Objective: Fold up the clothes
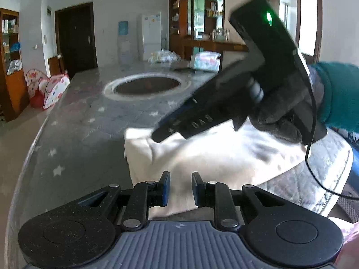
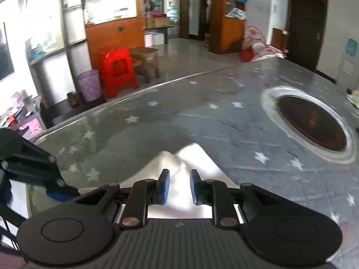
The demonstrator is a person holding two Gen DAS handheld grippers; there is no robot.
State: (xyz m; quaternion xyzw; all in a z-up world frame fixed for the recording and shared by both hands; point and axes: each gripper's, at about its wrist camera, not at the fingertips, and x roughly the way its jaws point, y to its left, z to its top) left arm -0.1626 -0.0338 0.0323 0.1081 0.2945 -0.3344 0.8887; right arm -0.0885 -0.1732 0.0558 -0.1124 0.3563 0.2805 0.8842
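A white garment (image 1: 213,157) lies folded on the near part of the grey star-patterned table (image 1: 78,134). My left gripper (image 1: 180,189) is open, its blue pads just above the garment's near edge, holding nothing. In the left wrist view the right gripper's black body reaches over the garment from the right, its tips (image 1: 157,137) low over the far left corner. In the right wrist view my right gripper (image 2: 179,188) is open over the white garment (image 2: 190,163), with a pointed fold ahead of the pads. The left gripper's body (image 2: 27,161) shows at the left edge.
A round dark hotplate with a metal rim (image 1: 147,85) is set into the table's middle (image 2: 314,123). Bags and packages (image 1: 202,60) sit at the table's far end. A red stool (image 2: 117,69) and a purple bin (image 2: 88,85) stand on the floor beyond the table edge.
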